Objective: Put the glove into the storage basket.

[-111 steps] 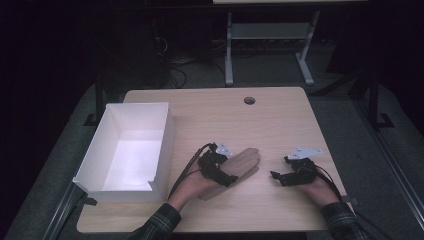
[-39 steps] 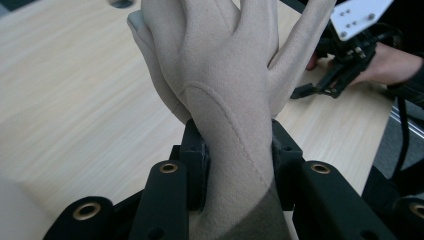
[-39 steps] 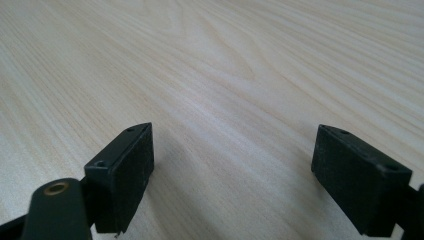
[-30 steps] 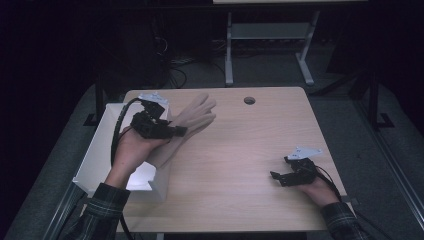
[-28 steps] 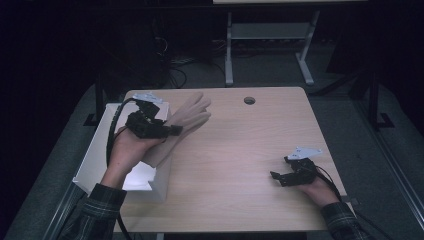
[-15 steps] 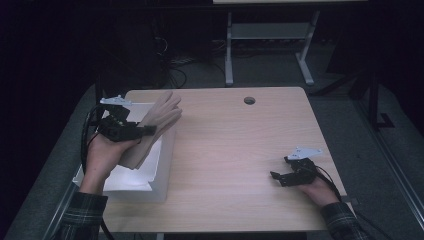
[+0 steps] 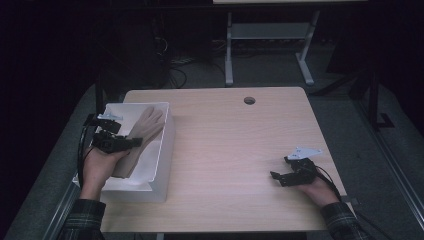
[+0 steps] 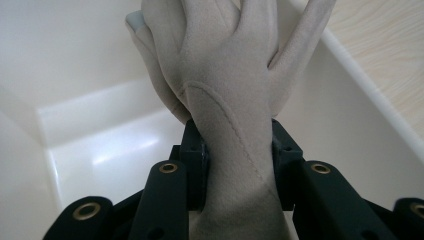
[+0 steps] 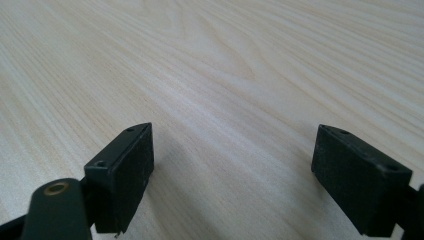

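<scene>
A beige glove (image 7: 141, 136) is held over the inside of the white box (image 7: 165, 145) at the table's left. My left gripper (image 7: 127, 144) is shut on the glove's wrist part, and in the left gripper view the glove (image 8: 225, 90) rises between both black pads (image 8: 196, 155) with its fingers pointing toward the box's far wall (image 8: 65, 45). Near the table's right front edge my right gripper (image 7: 278, 177) rests low over the bare wood. Its jaws stand wide apart in the right gripper view, around the midpoint (image 9: 232, 172), with nothing between them.
The light wooden table (image 7: 240, 150) has a round cable hole (image 7: 249, 100) at the back. A metal table frame (image 7: 265, 45) stands behind on the dark floor. Open tabletop lies between the box and my right hand.
My left gripper carried the glove leftward and down, from above the box's right wall to inside the box. The right gripper stayed where it was.
</scene>
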